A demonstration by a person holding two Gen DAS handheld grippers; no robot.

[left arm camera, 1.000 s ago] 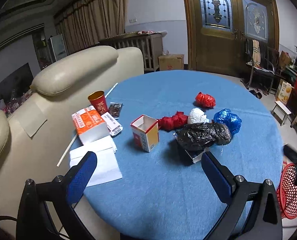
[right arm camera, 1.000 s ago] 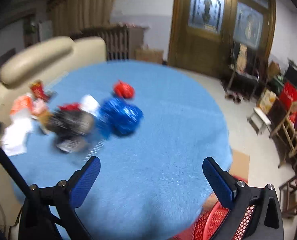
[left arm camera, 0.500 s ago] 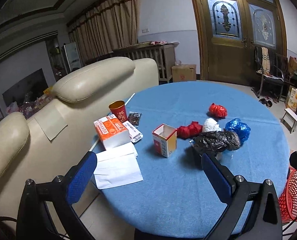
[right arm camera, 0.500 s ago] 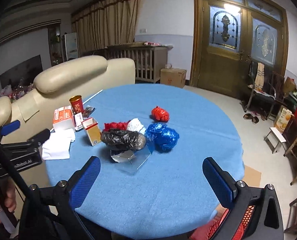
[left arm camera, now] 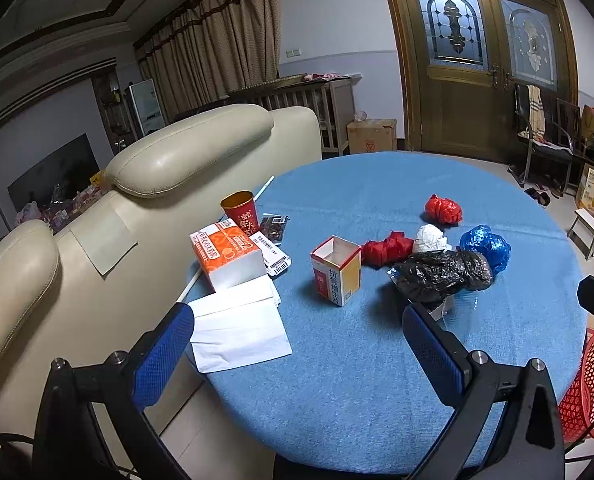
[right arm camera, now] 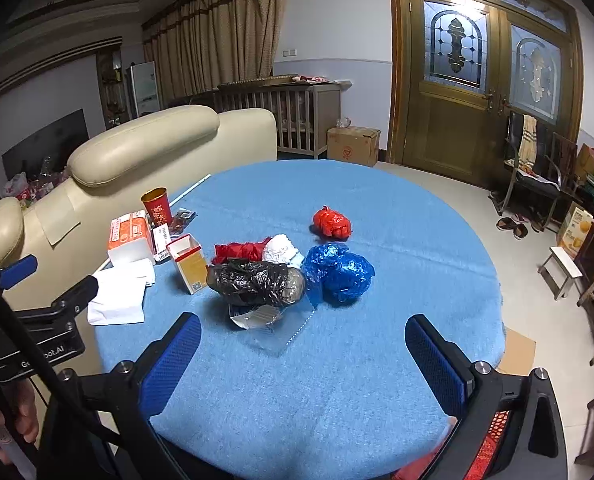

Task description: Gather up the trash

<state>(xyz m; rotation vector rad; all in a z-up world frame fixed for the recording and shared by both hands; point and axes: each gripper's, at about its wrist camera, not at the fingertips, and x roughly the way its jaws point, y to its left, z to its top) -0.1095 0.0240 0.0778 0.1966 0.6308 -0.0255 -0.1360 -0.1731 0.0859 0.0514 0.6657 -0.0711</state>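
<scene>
Though crinkled, glossy black bag [right arm camera: 255,280]

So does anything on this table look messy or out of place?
Yes. Crumpled bags lie bunched mid-table: a black bag, a blue bag and two red ones. A small carton stands open-topped, and loose white paper overhangs the table edge.

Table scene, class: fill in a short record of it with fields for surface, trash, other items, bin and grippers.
surface: round table with blue cloth
trash: black bag, blue bag, two red bags, white wad
other items: open carton, orange box, red cup, white paper
bin: red basket beside the table edge
grippers: left gripper and right gripper both open, holding nothing
</scene>
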